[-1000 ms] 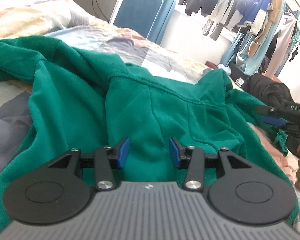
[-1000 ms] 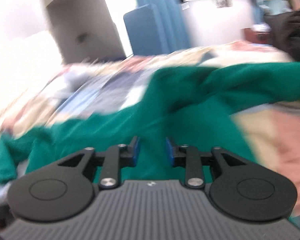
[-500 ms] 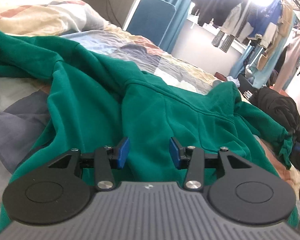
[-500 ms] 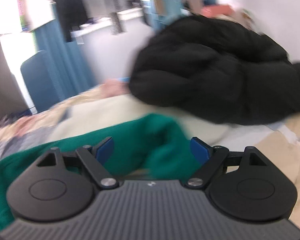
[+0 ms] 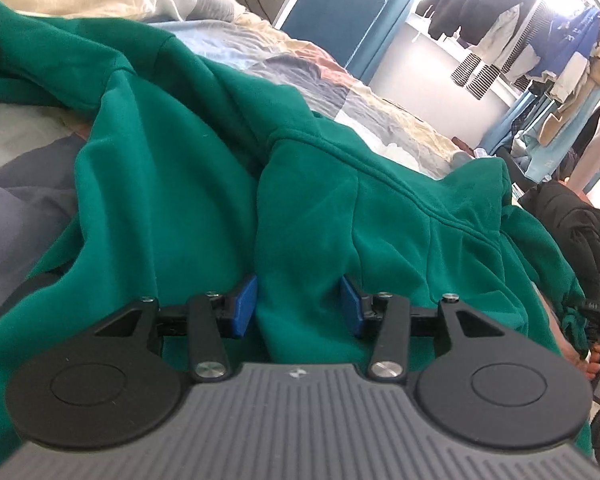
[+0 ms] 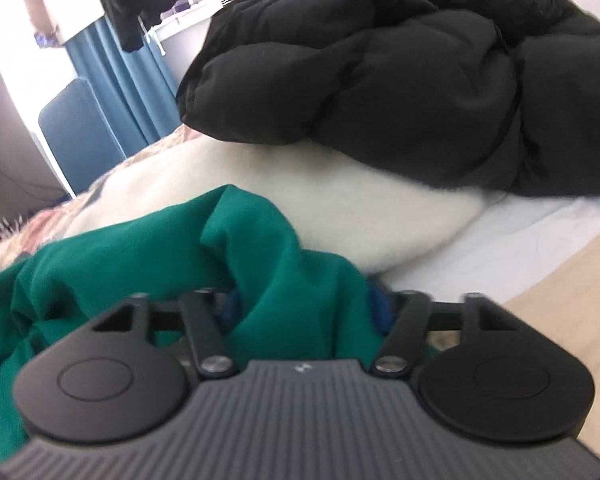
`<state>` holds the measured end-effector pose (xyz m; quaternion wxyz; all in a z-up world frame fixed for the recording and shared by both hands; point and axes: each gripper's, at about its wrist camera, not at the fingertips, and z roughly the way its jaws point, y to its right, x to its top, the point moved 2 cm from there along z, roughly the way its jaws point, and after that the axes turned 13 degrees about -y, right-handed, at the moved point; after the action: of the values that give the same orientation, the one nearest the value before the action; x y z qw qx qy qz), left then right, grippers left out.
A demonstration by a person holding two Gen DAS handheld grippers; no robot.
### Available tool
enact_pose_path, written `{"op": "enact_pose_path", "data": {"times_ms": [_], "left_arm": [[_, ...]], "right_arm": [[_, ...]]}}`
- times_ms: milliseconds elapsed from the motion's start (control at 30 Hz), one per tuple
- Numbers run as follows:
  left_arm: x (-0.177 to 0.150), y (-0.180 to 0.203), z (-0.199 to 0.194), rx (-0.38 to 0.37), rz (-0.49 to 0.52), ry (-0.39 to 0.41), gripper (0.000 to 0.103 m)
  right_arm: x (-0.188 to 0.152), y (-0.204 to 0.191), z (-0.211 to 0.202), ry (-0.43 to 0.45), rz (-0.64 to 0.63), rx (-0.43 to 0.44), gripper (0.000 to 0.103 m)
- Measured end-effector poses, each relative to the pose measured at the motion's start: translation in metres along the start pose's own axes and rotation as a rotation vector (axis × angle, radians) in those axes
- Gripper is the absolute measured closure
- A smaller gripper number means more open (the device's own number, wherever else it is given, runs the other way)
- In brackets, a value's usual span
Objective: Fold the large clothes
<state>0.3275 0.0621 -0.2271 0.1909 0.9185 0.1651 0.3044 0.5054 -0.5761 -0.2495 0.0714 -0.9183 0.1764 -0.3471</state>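
Green sweatshirt [image 5: 172, 184] lies crumpled across the bed [image 5: 340, 80], long axis running between my hands. Left gripper [image 5: 298, 308] pinches a thick fold; right gripper [image 6: 304, 312] is closing on the far end's bunched cloth.

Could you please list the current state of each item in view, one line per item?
green hoodie: crumpled, spread unfolded on the bed.
left hand-held gripper: closed on a fold of the hoodie.
right hand-held gripper: jaws closing, bunched hoodie cloth between them.
black puffer jacket: heaped, untouched.
patchwork bedspread: wrinkled, partly covered.
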Motion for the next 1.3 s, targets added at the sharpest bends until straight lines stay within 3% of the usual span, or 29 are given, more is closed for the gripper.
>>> {"op": "enact_pose_path", "data": {"times_ms": [67,200,333,533,700,900,1200,1300], "left_arm": [[0.002,-0.001,-0.001,-0.006,-0.011,-0.001,0.052],[0.001,0.001,-0.015,0.028,-0.004,0.027,0.052],[-0.002,0.005,-0.047,0.081,0.018,0.102,0.052],[-0.013,0.002,-0.089,0.054,0.051,0.143,0.052],[-0.015,-0.004,-0.117,0.007,0.064,0.175,0.052],[-0.021,-0.017,-0.140,-0.041,0.048,0.190,0.052],[-0.010,-0.052,-0.148,-0.078,-0.045,0.206,0.052],[-0.006,-0.060,-0.143,-0.091,-0.067,0.196,0.052]], "right_arm": [[0.005,-0.003,-0.014,0.010,-0.038,-0.033,0.079],[0.021,-0.027,-0.065,0.129,-0.219,-0.160,0.081],[0.038,-0.078,-0.128,0.248,-0.392,-0.224,0.081],[0.035,-0.167,-0.225,0.332,-0.543,-0.172,0.081],[-0.005,-0.250,-0.276,0.393,-0.705,-0.099,0.080],[-0.086,-0.352,-0.269,0.364,-0.940,-0.033,0.079],[-0.243,-0.445,-0.190,0.113,-1.081,0.123,0.078],[-0.271,-0.454,-0.164,0.021,-1.076,0.130,0.078]]}}
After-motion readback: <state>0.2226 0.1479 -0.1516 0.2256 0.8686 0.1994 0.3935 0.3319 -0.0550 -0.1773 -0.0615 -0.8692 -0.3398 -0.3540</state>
